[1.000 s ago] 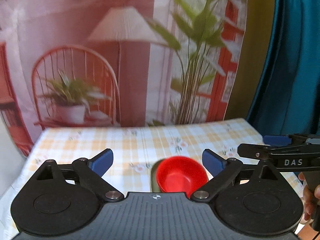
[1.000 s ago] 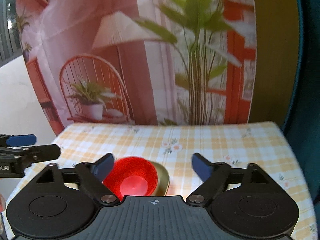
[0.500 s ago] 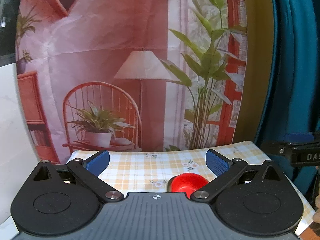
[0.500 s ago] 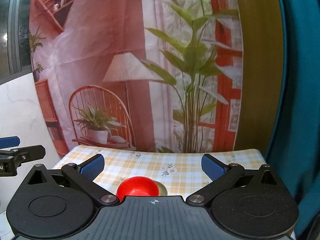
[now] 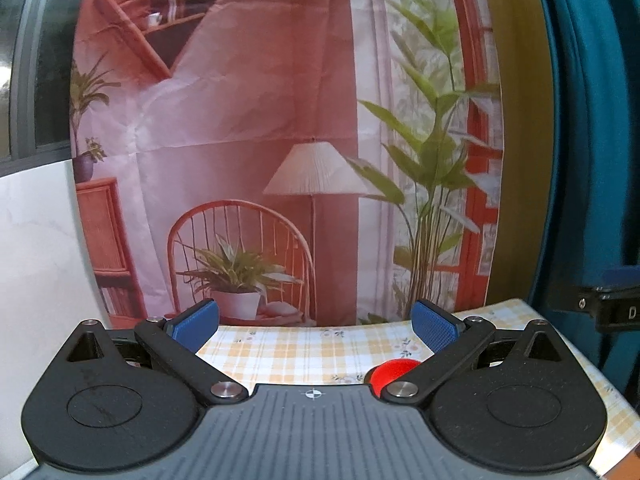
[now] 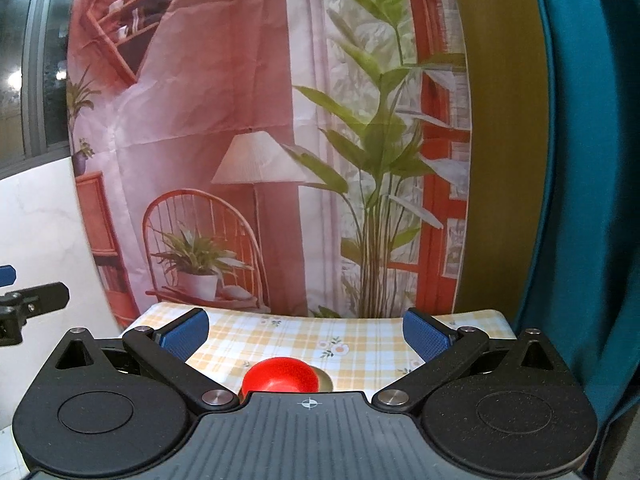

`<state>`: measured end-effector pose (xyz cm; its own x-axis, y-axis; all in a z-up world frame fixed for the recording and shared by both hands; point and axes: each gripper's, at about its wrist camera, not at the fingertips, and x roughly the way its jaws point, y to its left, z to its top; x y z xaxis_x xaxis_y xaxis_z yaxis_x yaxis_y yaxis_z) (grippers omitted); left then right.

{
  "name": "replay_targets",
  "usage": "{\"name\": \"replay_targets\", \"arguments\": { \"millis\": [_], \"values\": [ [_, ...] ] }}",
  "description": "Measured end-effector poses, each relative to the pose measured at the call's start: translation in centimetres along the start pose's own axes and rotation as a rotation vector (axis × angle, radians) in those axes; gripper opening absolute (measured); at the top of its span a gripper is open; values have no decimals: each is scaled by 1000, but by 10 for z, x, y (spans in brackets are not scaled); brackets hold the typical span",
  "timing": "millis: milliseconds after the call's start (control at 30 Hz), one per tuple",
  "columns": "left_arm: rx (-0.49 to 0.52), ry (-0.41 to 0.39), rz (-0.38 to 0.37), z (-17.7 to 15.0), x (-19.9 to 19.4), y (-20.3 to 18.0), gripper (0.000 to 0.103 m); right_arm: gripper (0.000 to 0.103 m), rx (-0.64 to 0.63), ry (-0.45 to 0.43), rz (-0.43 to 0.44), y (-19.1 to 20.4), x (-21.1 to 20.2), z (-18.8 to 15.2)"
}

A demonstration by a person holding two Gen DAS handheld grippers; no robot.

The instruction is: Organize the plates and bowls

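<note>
Standing spread wide with nothing between them, the right gripper's (image 6: 305, 330) blue fingers (image 6: 186, 330) frame only bare checked tabletop (image 6: 360, 344); same on the left gripper (image 5: 316, 322), its fingers (image 5: 196, 324) well apart and empty. Below and just ahead of the right fingers, near the middle of the view and partly cut off by the gripper body: a red bowl (image 6: 280, 374), sitting in or on a greenish-gold dish (image 6: 325, 380) whose rim peeks out on its right side. Nested like that, probably because stacking is the tidy end state the task asks for. From the left wrist view, only a sliver of bowl (image 5: 390, 372), low and to the right, tucked behind the right finger's linkage, well outside the gap. Both pairs of fingers clear of the dishes and held above them, pointing across the tabletop toward a printed backdrop (image 5: 280, 140) of chair, lamp and plants. No other plates or bowls visible, so likely little left to sort, though anything below the gripper bodies is hidden. Off to the side in each view, the other gripper's black frame (image 6: 32, 300), apart from the bowl.
</note>
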<state>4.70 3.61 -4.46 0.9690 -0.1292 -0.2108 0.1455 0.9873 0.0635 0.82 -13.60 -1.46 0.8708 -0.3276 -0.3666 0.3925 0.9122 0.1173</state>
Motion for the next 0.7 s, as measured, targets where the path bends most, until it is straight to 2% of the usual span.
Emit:
{"name": "replay_targets", "arguments": {
  "millis": [233, 700],
  "values": [
    [-17, 12, -32, 0, -6, 1, 103, 103, 6, -7, -6, 1, -12, 1],
    [-31, 21, -36, -2, -9, 1, 103, 103, 2, 4, -6, 2, -16, -2]
  ]
}}
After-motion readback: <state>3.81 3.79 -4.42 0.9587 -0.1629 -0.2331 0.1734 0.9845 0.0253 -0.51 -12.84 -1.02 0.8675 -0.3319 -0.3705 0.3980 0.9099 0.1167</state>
